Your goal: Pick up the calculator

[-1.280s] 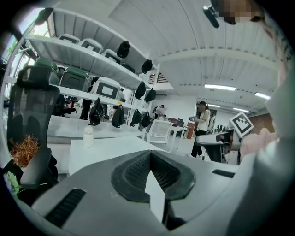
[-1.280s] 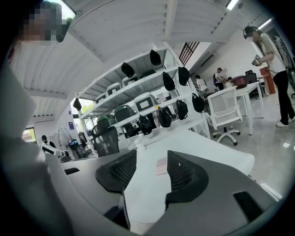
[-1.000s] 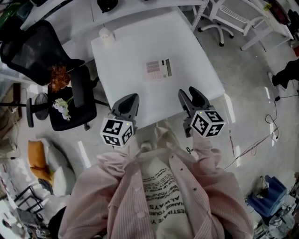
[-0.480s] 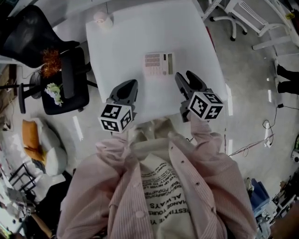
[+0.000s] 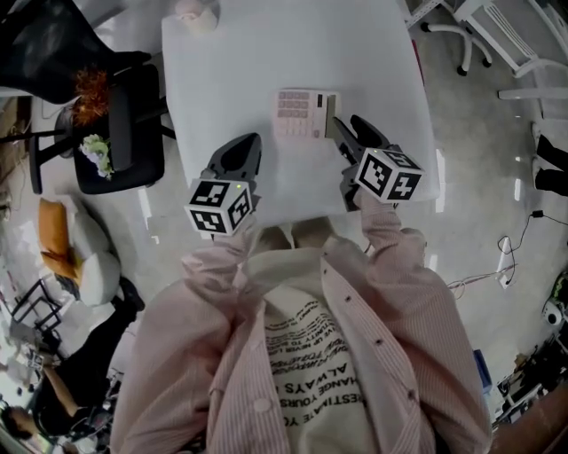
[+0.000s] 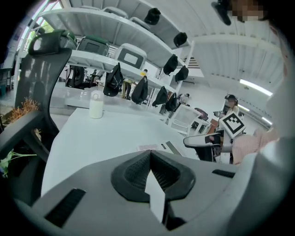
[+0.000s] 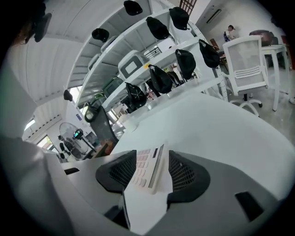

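Observation:
The calculator (image 5: 303,115), pale pink with a dark display strip, lies flat on the white table (image 5: 266,53). My right gripper (image 5: 348,126) is open right at the calculator's right near side. In the right gripper view, the calculator (image 7: 146,167) shows in the gap between the two dark ribbed pads (image 7: 120,171), resting on the table. My left gripper (image 5: 251,142) hovers over the table's near part, left of the calculator and apart from it, its jaws shut with nothing in them. From the left gripper (image 6: 150,154) view, the calculator (image 6: 154,147) lies ahead to the right.
A white cup (image 5: 191,11) stands at the table's far left corner. Left of the table are a black office chair (image 5: 53,44) and a stool with dried flowers (image 5: 93,89). A white chair (image 5: 497,35) stands on the floor to the right.
My right gripper has moved forward from the table's near edge up to the calculator. The left gripper has kept its place near the front edge.

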{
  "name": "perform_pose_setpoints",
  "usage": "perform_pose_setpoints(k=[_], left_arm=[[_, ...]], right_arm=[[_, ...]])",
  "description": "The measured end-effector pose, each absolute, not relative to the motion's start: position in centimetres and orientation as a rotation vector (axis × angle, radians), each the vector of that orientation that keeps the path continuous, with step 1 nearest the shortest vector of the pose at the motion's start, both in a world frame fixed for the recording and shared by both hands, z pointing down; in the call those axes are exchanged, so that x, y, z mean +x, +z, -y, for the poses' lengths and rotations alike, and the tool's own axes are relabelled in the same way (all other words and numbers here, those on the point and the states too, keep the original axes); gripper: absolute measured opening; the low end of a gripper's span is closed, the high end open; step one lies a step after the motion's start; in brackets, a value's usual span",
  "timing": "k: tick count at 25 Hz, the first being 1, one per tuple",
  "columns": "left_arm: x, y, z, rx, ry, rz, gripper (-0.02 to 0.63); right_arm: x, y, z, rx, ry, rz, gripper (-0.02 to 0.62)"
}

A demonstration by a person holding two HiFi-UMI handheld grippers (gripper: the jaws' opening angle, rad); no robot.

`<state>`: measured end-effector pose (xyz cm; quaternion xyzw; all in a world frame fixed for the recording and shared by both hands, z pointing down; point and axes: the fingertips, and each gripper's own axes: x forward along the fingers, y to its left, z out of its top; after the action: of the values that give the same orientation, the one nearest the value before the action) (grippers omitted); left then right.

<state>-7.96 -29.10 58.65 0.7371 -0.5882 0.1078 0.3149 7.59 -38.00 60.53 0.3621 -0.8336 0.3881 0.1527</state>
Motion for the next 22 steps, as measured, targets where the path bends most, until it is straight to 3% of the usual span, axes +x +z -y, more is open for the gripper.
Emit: perform_pose_setpoints(k=[22], left_arm=[[-8.5, 62.4, 31.0, 1.858, 0.286, 1.485, 0.002]], right_arm=[[3.5, 65.6, 38.6, 0.874, 1.282, 2.241, 0.189]])
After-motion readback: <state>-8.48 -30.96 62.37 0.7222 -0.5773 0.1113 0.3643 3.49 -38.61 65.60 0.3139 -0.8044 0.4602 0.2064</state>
